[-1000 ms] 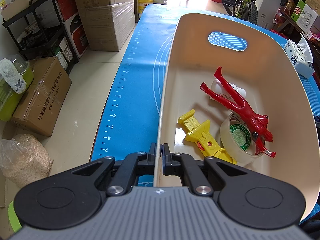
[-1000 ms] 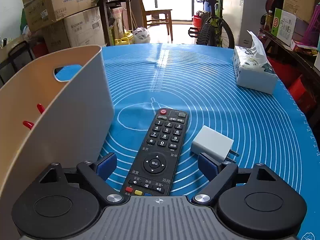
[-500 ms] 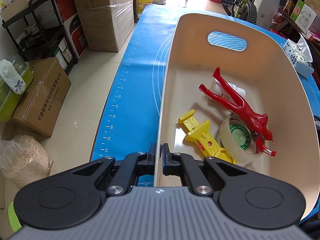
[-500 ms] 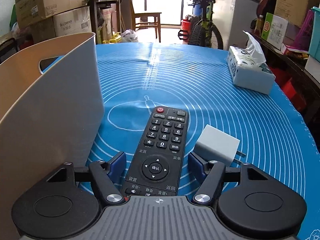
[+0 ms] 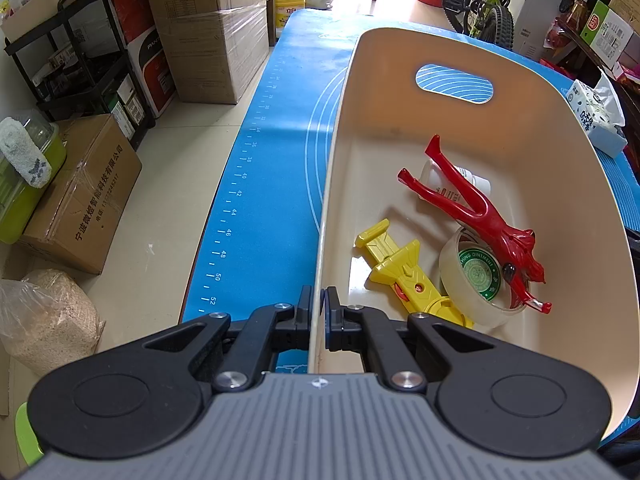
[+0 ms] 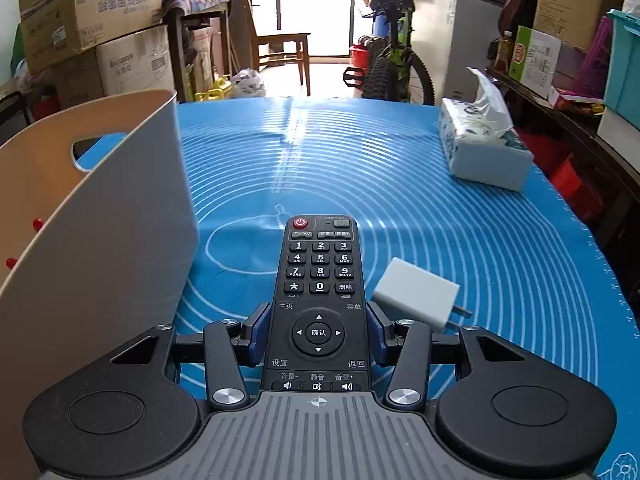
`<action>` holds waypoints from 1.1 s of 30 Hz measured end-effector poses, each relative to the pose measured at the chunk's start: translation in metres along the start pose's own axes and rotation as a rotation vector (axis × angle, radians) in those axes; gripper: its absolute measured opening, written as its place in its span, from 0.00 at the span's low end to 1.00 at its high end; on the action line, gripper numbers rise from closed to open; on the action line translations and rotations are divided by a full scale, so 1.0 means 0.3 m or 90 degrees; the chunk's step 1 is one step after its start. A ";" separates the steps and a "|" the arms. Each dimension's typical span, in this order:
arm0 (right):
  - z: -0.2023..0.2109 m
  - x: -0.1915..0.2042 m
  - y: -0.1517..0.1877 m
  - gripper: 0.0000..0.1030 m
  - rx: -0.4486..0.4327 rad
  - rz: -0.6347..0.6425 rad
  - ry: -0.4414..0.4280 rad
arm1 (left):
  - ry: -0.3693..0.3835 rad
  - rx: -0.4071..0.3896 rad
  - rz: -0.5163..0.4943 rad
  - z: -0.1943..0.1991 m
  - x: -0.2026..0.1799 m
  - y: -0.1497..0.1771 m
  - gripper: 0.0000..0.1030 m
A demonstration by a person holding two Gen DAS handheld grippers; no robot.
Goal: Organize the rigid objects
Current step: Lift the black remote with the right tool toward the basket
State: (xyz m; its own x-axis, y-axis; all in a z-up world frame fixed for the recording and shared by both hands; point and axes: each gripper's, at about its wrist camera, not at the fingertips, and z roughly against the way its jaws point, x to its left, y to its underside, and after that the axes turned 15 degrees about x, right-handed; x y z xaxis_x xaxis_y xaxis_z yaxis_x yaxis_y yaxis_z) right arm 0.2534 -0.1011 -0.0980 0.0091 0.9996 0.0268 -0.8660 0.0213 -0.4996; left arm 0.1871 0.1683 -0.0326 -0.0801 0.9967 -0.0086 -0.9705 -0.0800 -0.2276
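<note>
My left gripper (image 5: pixel 317 308) is shut on the near rim of the beige bin (image 5: pixel 520 120). In the bin lie a red slingshot-like toy (image 5: pixel 480 212), a yellow plastic tool (image 5: pixel 404 276), a roll of clear tape (image 5: pixel 476 280) and a small white bottle (image 5: pixel 434 178). My right gripper (image 6: pixel 318 332) is shut on the black remote control (image 6: pixel 320 264), which lies on the blue mat (image 6: pixel 400 184). A white charger plug (image 6: pixel 416 294) lies just right of the remote. The bin's wall (image 6: pixel 100 220) stands left of the remote.
A tissue pack (image 6: pixel 480 148) lies at the far right of the mat. Cardboard boxes (image 5: pixel 208 28), a black rack (image 5: pixel 80 60) and a sack (image 5: pixel 44 320) stand on the floor left of the table. A bicycle (image 6: pixel 392 64) and a chair (image 6: pixel 280 52) stand beyond the table.
My right gripper has moved forward over the remote and its fingers have closed from wide open onto the remote's sides. The left gripper still grips the bin rim.
</note>
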 end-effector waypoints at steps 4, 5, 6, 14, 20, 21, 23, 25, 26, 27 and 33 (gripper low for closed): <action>0.032 -0.024 -0.003 0.53 -0.015 -0.013 -0.005 | 0.000 0.000 0.000 0.000 0.000 0.000 0.06; 0.040 -0.028 -0.003 0.53 -0.019 -0.014 -0.005 | 0.000 0.000 0.000 0.000 0.000 -0.001 0.06; 0.048 -0.031 -0.003 0.53 -0.022 -0.015 -0.008 | 0.000 0.000 0.000 0.000 0.000 0.000 0.06; 0.117 -0.043 -0.018 0.53 -0.045 -0.020 -0.016 | 0.000 0.000 0.000 -0.001 0.000 0.000 0.06; 0.208 -0.043 -0.034 0.53 -0.081 -0.025 -0.040 | -0.003 0.000 0.000 0.002 -0.003 -0.001 0.06; 0.226 -0.041 -0.036 0.53 -0.088 -0.026 -0.046 | -0.003 0.000 0.000 0.001 -0.003 -0.001 0.06; 0.267 -0.034 -0.042 0.53 -0.105 -0.021 -0.056 | -0.004 0.000 0.001 0.001 -0.003 -0.001 0.06; 0.311 -0.021 -0.046 0.53 -0.125 -0.012 -0.070 | -0.003 0.000 0.000 0.001 -0.003 -0.001 0.06; 0.333 -0.010 -0.048 0.53 -0.134 -0.004 -0.076 | -0.004 0.000 0.000 0.001 -0.004 -0.001 0.06; 0.352 0.005 -0.049 0.53 -0.142 0.004 -0.085 | -0.003 0.000 0.000 0.001 -0.003 -0.001 0.06; 0.394 0.128 -0.043 0.53 -0.149 0.073 -0.130 | -0.004 0.000 0.000 0.002 0.000 0.000 0.06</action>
State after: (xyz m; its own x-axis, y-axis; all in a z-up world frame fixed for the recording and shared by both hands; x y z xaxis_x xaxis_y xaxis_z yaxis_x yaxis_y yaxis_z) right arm 0.2057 -0.0652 0.0118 -0.2024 0.9720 0.1196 -0.7166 -0.0638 -0.6945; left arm 0.1869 0.1681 -0.0319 -0.0807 0.9967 -0.0031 -0.9704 -0.0793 -0.2280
